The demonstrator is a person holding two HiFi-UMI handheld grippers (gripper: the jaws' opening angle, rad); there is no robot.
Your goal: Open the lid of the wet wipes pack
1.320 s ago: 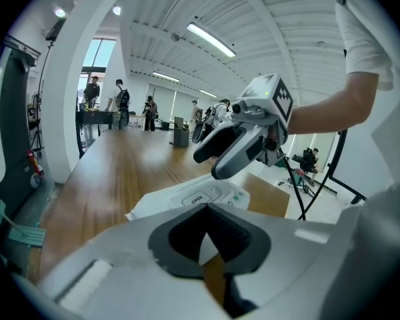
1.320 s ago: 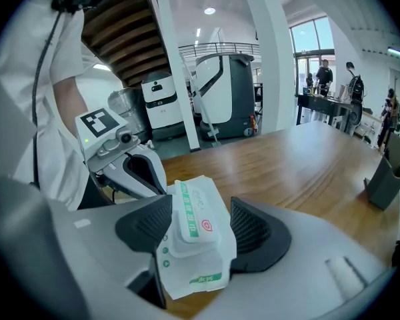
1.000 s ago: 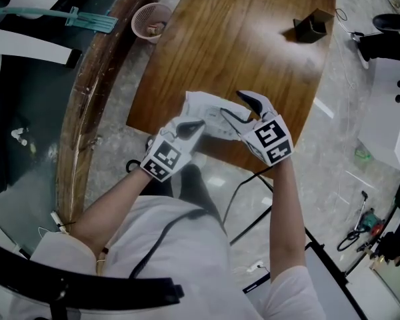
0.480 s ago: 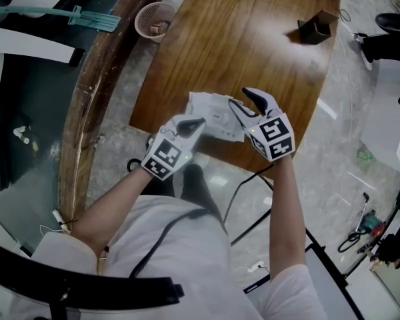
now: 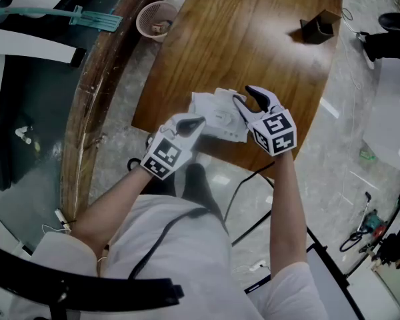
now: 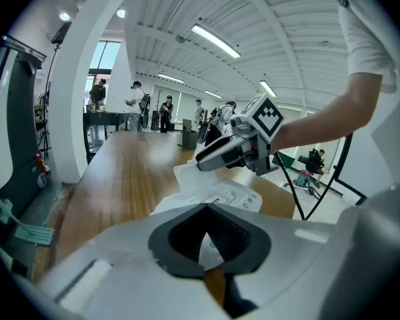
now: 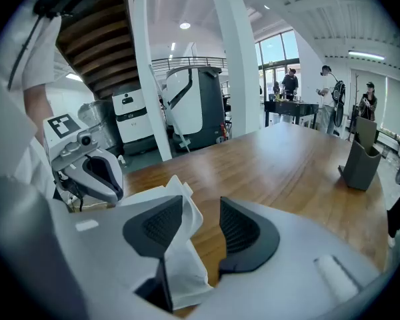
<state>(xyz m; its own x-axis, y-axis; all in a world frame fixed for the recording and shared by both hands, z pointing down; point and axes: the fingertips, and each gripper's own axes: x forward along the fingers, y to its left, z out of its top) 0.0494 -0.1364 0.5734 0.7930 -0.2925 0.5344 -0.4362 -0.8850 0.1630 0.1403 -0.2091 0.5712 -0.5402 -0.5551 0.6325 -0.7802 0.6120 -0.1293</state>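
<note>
The white wet wipes pack (image 5: 213, 115) is held above the near edge of the wooden table (image 5: 253, 32). My left gripper (image 5: 195, 123) is shut on the pack's near end, and the left gripper view shows the pack (image 6: 220, 192) with its label and flap running away from the left gripper (image 6: 210, 235). My right gripper (image 5: 243, 97) is at the pack's right end. In the right gripper view a crumpled edge of the pack (image 7: 180, 265) lies against the left jaw of the right gripper (image 7: 201, 212), with a gap to the other jaw. These jaws have just been closing.
A dark box-shaped holder (image 5: 318, 27) stands at the table's far right. A pink basket (image 5: 153, 19) sits on the floor beyond the table's left corner. Cables trail on the floor below my arms (image 5: 250, 179). People stand far off in the hall (image 6: 137, 102).
The right gripper has shifted slightly right and down at the pack's end, and its jaws stand narrower than before. The left gripper keeps its hold and has hardly moved.
</note>
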